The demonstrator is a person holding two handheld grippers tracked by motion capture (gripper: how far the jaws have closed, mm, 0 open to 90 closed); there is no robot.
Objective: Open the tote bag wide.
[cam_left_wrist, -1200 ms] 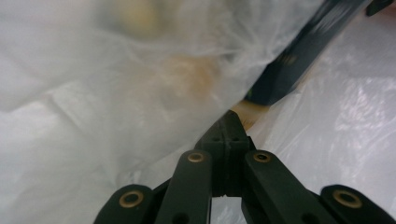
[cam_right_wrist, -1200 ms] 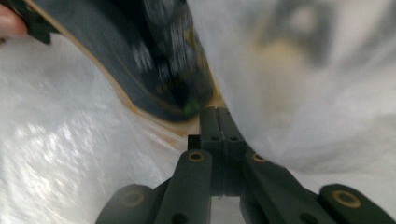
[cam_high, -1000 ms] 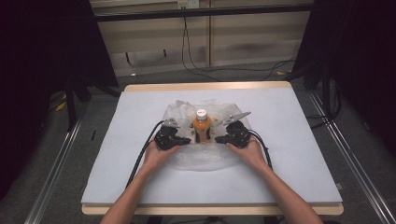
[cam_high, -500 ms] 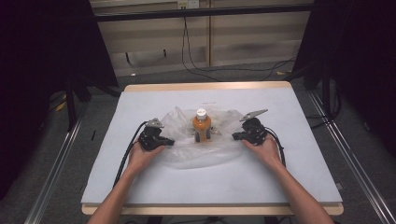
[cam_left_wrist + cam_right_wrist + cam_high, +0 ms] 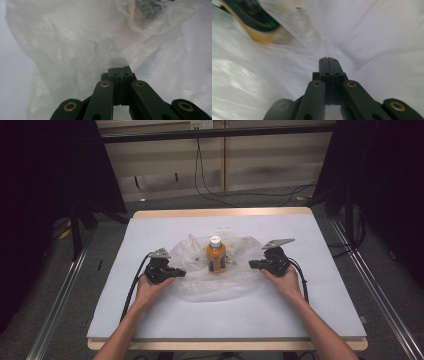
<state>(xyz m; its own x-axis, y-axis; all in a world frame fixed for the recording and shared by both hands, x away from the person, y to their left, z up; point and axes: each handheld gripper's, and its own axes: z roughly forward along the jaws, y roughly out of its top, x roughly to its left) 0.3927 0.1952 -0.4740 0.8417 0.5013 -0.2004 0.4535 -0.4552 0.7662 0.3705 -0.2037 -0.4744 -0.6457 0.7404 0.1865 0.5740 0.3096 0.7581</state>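
An orange bottle [image 5: 216, 254] with a white cap stands upright in the middle of a clear plastic bag [image 5: 200, 287] spread on the white table [image 5: 305, 320]. My left gripper [image 5: 181, 272] lies at the bag's left edge, shut, with plastic film pinched at its tips [image 5: 119, 69]. The bottle [image 5: 147, 11] shows dimly through the bag [image 5: 75, 45]. My right gripper [image 5: 252, 265] is at the bag's right edge, also shut [image 5: 328, 60] on the film [image 5: 372, 37]. The bottle [image 5: 254, 18] appears blurred at the upper left of the right gripper view.
The table's far edge [image 5: 225, 212] has a wooden rim. Cables [image 5: 210, 185] trail over the floor behind it. Metal rails [image 5: 60, 305] run along both sides. A cable [image 5: 132, 290] hangs from each gripper beside the forearms.
Both hands have moved apart, left one leftward and right one rightward, drawing the bag's edges outward. The bottle has stayed in place.
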